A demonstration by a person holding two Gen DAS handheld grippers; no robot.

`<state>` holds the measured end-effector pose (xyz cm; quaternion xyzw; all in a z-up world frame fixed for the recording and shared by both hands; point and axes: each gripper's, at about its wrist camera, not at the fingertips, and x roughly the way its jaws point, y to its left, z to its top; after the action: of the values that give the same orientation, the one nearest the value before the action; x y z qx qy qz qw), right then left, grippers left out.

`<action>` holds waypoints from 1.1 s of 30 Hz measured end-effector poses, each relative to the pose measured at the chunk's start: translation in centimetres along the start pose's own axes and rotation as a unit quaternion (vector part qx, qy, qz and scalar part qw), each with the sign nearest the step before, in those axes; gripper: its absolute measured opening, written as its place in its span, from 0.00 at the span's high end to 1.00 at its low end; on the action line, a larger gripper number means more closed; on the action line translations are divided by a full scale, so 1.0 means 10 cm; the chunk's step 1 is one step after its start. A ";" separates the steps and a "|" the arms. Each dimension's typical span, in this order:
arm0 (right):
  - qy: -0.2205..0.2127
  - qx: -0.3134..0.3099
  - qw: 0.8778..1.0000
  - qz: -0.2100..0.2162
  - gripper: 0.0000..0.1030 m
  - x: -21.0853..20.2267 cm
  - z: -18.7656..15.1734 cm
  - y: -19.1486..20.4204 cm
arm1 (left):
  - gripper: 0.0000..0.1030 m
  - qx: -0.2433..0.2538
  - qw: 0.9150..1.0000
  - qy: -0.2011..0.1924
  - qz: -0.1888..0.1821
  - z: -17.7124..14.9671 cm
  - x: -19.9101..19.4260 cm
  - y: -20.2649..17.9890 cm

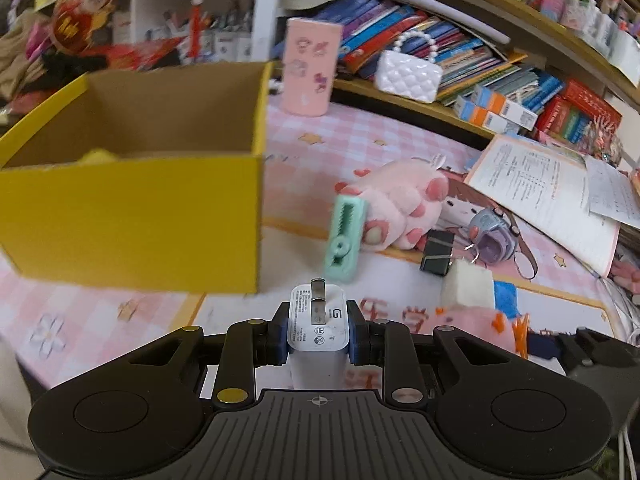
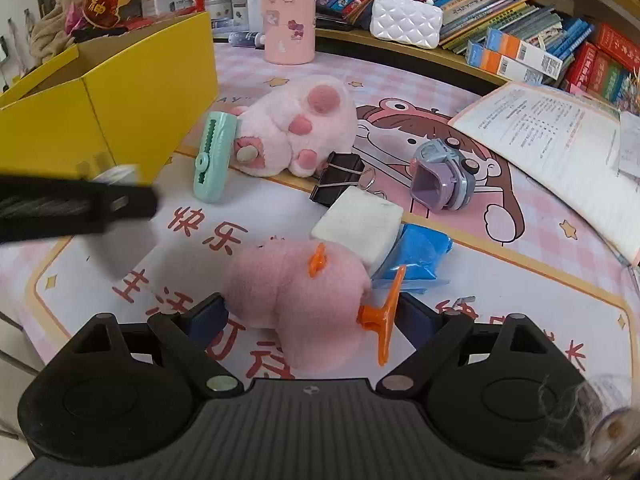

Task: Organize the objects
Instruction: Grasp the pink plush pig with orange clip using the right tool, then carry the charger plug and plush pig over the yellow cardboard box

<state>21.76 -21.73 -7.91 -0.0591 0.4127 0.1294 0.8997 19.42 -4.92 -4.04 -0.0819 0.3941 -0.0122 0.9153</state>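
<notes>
**Charger in the left grip, pink plush between the right fingers**

At the far left stands one yellow cardboard box (image 1: 132, 216), open at the top, on the pink checked mat (image 1: 360, 136). Just right of it lies one mint-green clip (image 2: 211, 158), touching one pale pink paw plush (image 2: 296, 124). Further right come one black binder clip (image 2: 338, 178), one white foam block (image 2: 358, 226) against one blue packet (image 2: 418, 254), and one lilac toy car (image 2: 442, 174). One pink cup (image 2: 288, 16) stands upright behind.

The left gripper (image 1: 318, 326) is clamped on one white charger plug (image 1: 318, 320), its two prongs pointing forward, held above the mat near the box's right corner. The right gripper (image 2: 310, 312) sits low with its fingers spread wide either side of one pink plush with orange feet (image 2: 296, 300); whether they touch it cannot be told.
</notes>
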 end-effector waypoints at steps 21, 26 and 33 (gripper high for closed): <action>-0.027 0.067 0.997 -0.023 0.26 -0.46 -0.05 0.21 | 0.76 -0.041 0.997 -0.033 -0.060 -0.17 -0.47 0.46; -0.025 0.055 0.998 -0.017 0.26 -0.60 -0.13 0.58 | 0.76 -0.047 0.996 -0.048 -0.062 -0.28 -0.71 0.77; -0.022 0.017 1.000 0.011 0.26 -0.74 -0.25 1.32 | 0.76 -0.054 0.996 -0.057 -0.043 -0.48 -1.05 1.28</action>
<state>11.60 -11.01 -3.90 -0.0362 0.3958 0.1329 0.9079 8.19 7.97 -1.81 -0.1486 0.3372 -0.0251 0.9293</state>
